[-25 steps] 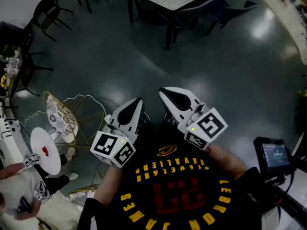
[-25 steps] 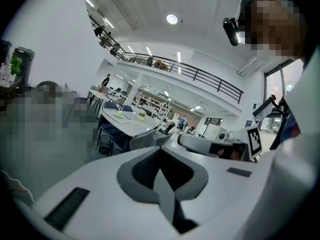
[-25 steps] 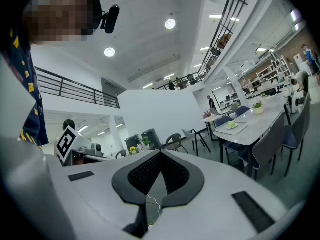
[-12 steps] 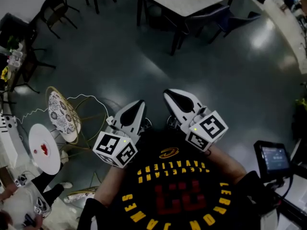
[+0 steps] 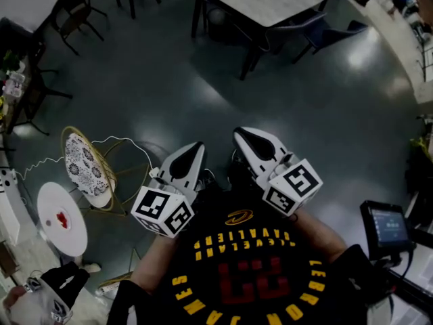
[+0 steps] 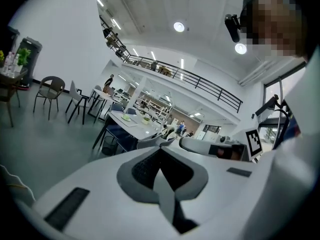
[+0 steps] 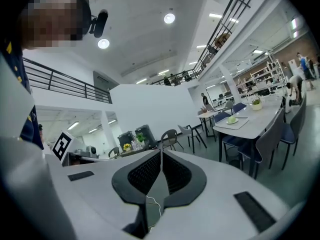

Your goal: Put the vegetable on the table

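My left gripper [image 5: 193, 147] and right gripper [image 5: 243, 135] are held close to the chest over a dark floor, side by side and pointing forward. Both are shut with nothing between the jaws, as the left gripper view [image 6: 160, 153] and right gripper view [image 7: 161, 154] show. A long pale table [image 5: 277, 2] stands ahead at the top of the head view. On it lies a tray [image 7: 235, 124] with a small green item [image 7: 232, 119]; this green item [image 6: 126, 117] is also in the left gripper view. I cannot tell whether it is the vegetable.
A gold wire chair [image 5: 88, 164] with a patterned cushion and a small round white table [image 5: 61, 219] stand at the left. Black chairs [image 5: 67, 12] are at the far left, dark chairs [image 5: 298, 26] by the long table. A screen on a stand [image 5: 389, 225] is at the right. A person [image 5: 40, 303] is at the lower left.
The long table and floor have shifted slightly down in the head view. The person at the lower left has slid toward the bottom edge. Both grippers stay shut, in the same place.
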Available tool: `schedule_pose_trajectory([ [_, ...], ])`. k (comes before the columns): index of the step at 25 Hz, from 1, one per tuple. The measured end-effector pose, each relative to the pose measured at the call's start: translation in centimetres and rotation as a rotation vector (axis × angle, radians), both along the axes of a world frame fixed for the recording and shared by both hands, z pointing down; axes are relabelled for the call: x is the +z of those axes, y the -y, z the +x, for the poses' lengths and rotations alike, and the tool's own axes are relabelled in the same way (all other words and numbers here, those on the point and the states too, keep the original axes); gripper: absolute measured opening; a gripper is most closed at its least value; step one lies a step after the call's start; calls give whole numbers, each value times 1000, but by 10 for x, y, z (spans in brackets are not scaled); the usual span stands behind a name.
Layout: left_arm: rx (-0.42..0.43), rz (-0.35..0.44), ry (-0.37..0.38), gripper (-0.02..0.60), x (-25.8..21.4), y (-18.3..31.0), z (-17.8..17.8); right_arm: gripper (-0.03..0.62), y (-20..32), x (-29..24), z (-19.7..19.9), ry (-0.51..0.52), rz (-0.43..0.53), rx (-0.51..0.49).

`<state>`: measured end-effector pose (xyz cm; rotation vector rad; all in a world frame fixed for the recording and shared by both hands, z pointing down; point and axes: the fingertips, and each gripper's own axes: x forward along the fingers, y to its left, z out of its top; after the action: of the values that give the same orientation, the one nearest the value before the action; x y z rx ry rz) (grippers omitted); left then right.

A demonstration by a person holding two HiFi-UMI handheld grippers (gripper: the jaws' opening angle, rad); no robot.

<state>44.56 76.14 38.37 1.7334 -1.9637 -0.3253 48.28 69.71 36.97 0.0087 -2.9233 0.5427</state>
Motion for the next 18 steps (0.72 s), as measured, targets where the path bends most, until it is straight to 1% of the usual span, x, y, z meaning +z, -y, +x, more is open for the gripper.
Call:
schedule_pose_trajectory([
  [4,-15,-5,-11,0,3,10,-17,5,14,-1,-20,3,-11,-6],
  [9,-65,-51,-5,0,19,30,-42,5,37,16,-49,8,-58,-57],
  [12,-102,-55,13,0,21,55,-64,5,67,16,-73,32,-67,-82],
  [16,-145,-43,-4,0,13,101,-95,5,118,3,-103,70,-48,-103],
  [18,-177,-40,1,0,7,118,-105,5,139,1,-112,75,-48,-115],
])
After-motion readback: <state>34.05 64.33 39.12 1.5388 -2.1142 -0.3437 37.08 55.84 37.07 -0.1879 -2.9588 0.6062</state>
